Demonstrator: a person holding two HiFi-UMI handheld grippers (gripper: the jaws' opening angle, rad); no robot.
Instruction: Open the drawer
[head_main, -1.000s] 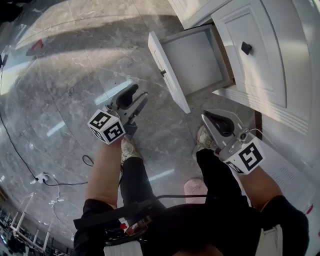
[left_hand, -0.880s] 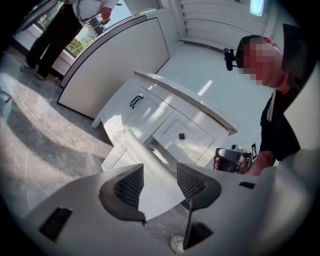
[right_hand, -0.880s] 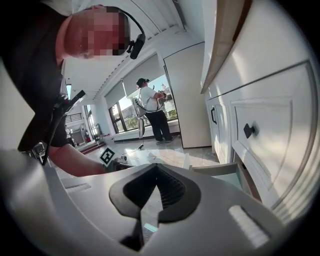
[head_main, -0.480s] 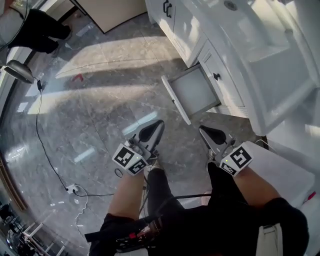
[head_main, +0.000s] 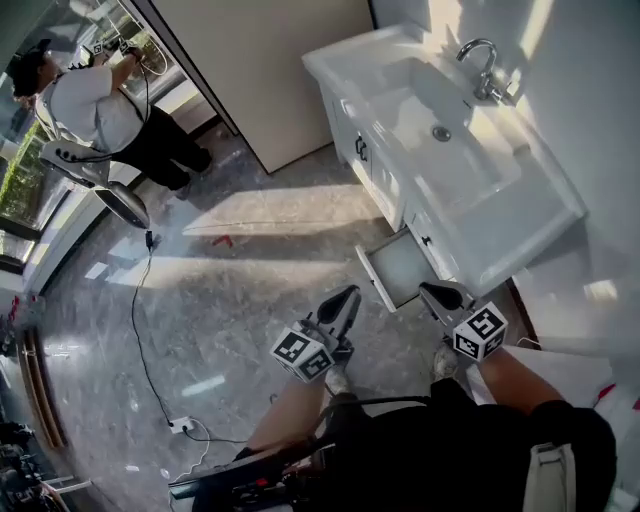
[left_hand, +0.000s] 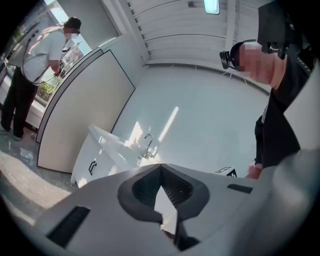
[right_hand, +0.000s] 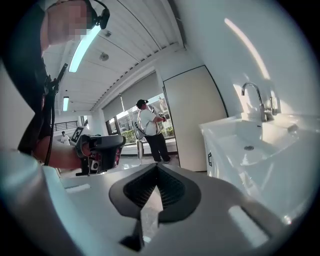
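Grey marble floor (head_main: 250, 290) fills the left of the head view, with sunlit patches across it. At its far left a person in a white top (head_main: 90, 100) stands by the windows, and a black cable (head_main: 138, 330) trails over the tiles to a white power strip (head_main: 181, 425). Further right a beige panel (head_main: 290, 70) stands upright. Below it, the left gripper (head_main: 345, 300) is held above the floor, its marker cube (head_main: 302, 355) nearest the wearer. In the left gripper view its jaws (left_hand: 160, 167) are clenched tip to tip with nothing between them. Just right of it the drawer (head_main: 398, 268) stands pulled out from the bottom of the white vanity (head_main: 380, 170), its inside bare, and neither gripper touches it. The right gripper (head_main: 432, 291) hovers close beside the drawer's right edge in the head view. Its jaws (right_hand: 157, 166) are likewise closed on nothing. Above, the vanity's white tabletop holds a sink (head_main: 400, 100), and a chrome faucet (head_main: 482, 62) stands at its far right against the wall.
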